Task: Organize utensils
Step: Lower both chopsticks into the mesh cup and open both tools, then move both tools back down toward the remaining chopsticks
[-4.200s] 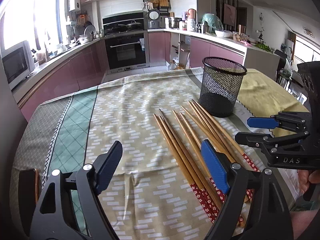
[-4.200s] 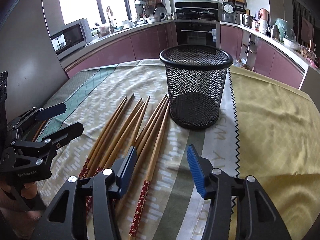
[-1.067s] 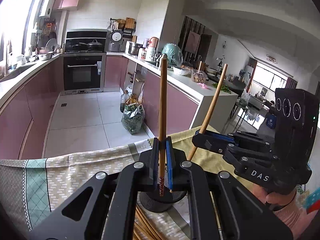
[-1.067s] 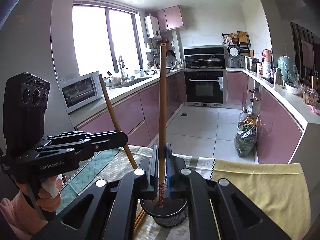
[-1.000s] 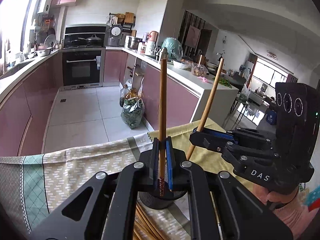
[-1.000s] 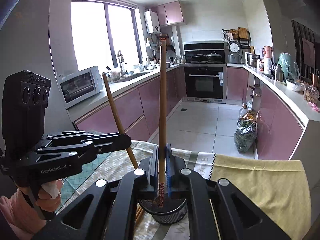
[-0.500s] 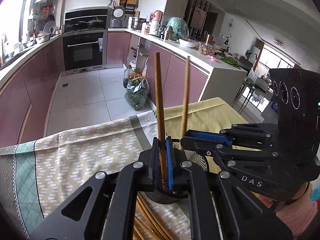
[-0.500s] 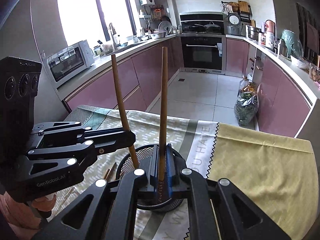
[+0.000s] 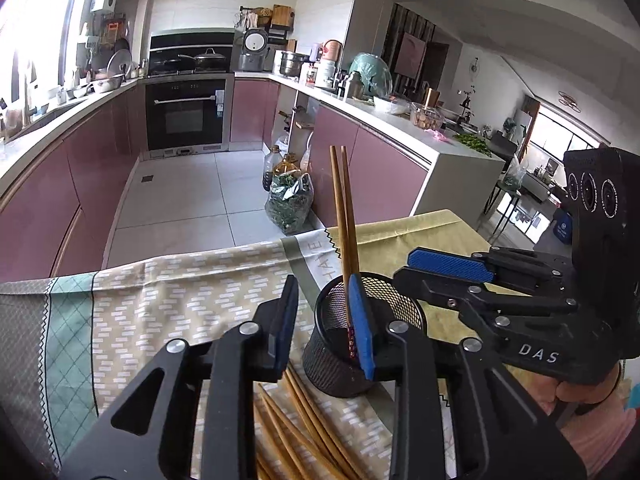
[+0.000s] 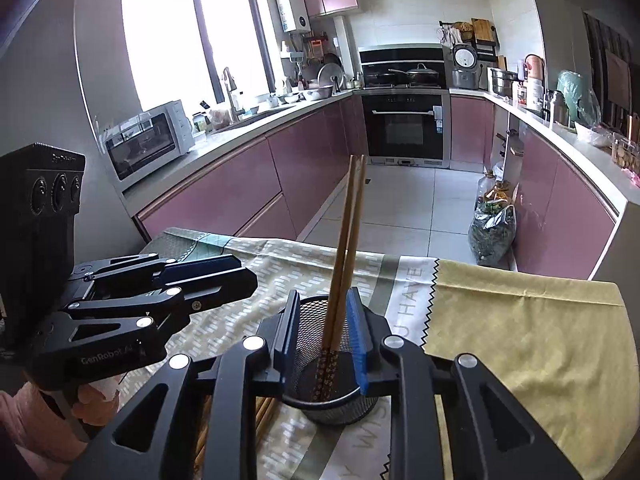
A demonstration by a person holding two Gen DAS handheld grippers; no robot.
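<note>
Both the left gripper (image 9: 326,322) and right gripper (image 10: 324,336) are spreading their fingers, having just let go of two chopsticks (image 10: 346,248) now standing in the mesh holder (image 9: 360,354), while more chopsticks (image 9: 296,432) are waiting on the near worktop (image 10: 520,320).

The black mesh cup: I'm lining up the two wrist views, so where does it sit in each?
Left wrist: the black mesh cup sits bottom centre, partly hidden by the left hand-held gripper's right-hand finger.
Right wrist: the cup sits bottom centre, between the right hand-held gripper's fingers.
Shared landmark: the two chopsticks standing in it.
</note>
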